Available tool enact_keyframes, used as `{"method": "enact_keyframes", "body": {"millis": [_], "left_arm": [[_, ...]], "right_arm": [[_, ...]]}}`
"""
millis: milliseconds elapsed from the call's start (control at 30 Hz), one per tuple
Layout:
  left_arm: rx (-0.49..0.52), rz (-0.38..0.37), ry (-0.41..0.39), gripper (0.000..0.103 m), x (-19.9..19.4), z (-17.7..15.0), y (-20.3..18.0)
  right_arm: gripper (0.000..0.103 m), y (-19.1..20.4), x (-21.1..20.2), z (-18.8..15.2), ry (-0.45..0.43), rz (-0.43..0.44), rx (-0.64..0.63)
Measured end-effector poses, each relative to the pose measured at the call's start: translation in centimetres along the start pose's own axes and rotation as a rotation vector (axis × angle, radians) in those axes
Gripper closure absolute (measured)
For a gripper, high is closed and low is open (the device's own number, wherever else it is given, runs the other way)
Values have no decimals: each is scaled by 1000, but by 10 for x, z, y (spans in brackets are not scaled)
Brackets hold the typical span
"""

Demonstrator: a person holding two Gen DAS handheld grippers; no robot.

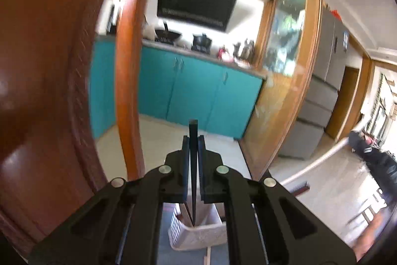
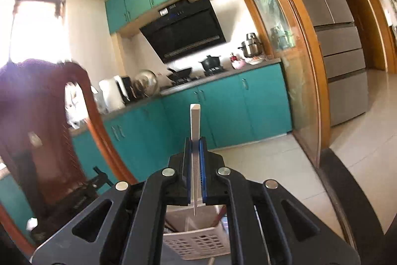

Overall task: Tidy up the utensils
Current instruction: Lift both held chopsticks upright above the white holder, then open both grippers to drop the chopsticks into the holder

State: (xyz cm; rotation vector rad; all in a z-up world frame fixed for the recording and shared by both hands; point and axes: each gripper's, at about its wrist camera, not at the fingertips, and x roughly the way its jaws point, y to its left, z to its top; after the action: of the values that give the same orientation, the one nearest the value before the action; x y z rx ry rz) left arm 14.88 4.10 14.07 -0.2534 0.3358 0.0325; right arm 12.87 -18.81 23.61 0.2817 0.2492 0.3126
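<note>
At the lower centre of the left wrist view, the left gripper (image 1: 193,140) pinches a black chopstick (image 1: 193,165), its tip pointing down over a white perforated basket (image 1: 198,235). In the right wrist view, the right gripper (image 2: 195,143) likewise clamps a white chopstick (image 2: 195,131) at lower centre, above the basket (image 2: 198,242) at the bottom edge.

Bright daylight, blown-out window (image 2: 37,26) glare, motion blur, heavy fisheye edge warping.

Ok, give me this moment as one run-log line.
left gripper: shut on black chopstick | right gripper: shut on white chopstick | both tips over white basket | not yet released
</note>
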Motion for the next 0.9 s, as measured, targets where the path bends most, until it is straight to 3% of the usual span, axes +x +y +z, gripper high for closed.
{"method": "enact_keyframes", "body": {"millis": [133, 267, 467, 533, 633, 700, 800, 900], "left_arm": [[67, 14, -4, 95, 1, -17, -15], [120, 37, 4, 95, 1, -28, -22], [121, 41, -3, 95, -4, -29, -22], [124, 39, -2, 95, -3, -29, -22], [127, 33, 6, 85, -4, -30, -22], [125, 24, 4, 72, -9, -30, -21], [96, 1, -46, 69, -32, -29, -13], [50, 29, -114, 63, -58, -34, 1]], "right_arm": [[96, 0, 44, -39, 139, -24, -46], [96, 3, 56, -62, 190, -36, -79], [95, 3, 50, -74, 219, -42, -77], [87, 2, 44, -73, 215, -40, -72], [73, -2, 34, -74, 198, -46, -73], [67, -4, 20, -75, 166, -36, -79], [66, -12, -11, -81, 77, 31, -69], [66, -21, -20, -100, 127, 98, -56]]}}
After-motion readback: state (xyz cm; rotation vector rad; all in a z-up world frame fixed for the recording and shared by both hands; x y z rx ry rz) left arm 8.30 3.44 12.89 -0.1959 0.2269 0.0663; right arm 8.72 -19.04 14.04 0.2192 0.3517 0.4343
